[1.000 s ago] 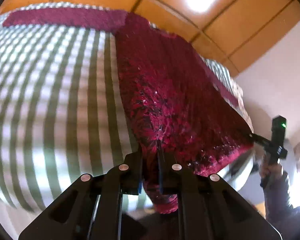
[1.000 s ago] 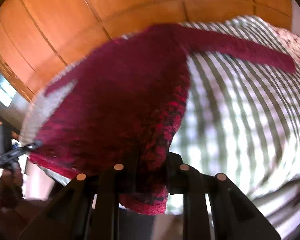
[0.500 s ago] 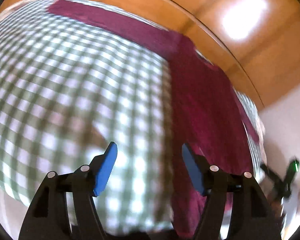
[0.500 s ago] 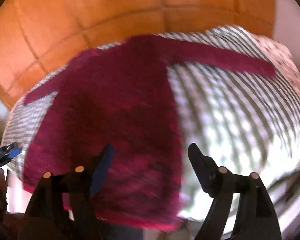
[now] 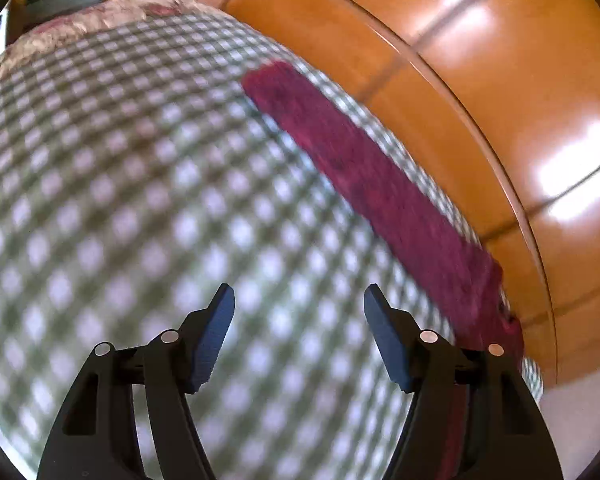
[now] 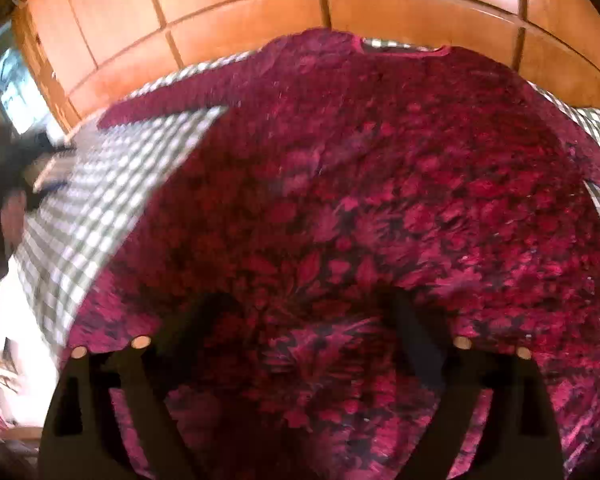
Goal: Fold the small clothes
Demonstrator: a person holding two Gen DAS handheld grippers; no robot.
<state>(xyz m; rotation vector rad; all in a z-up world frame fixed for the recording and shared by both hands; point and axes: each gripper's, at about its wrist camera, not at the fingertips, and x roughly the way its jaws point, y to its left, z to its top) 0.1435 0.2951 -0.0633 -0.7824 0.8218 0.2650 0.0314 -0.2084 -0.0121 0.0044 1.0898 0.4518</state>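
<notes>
Top [image 6: 380, 200] lies spread flat on checked cloth [image 5: 120, 200], front up, neckline at upper centre of right wrist view, hem toward lower edge; laid out this way, I judge, so sleeves and sides can be turned in square.

Left tongs [image 5: 299, 334] released, blue pads wide apart, nothing between them; they hover over bare check at lower centre of left view; sleeve [image 5: 380, 184] runs as a long straight band from upper middle to lower right, just beside the right-hand finger; a likely next pick, though that is only a guess.

Right tongs [image 6: 308, 332] also spread, dark fingers at lower left and lower right of frame, over the body of the top; holding nothing; whether they touch the fabric, cannot tell.

Top: crimson, dark leaf-and-flower print, soft and slightly nubby, limp; narrow bound neck edge.

Cloth: green-white gingham, smooth, taut.

Behind: glossy orange wood panels [image 6: 240, 12], dark seams.
</notes>
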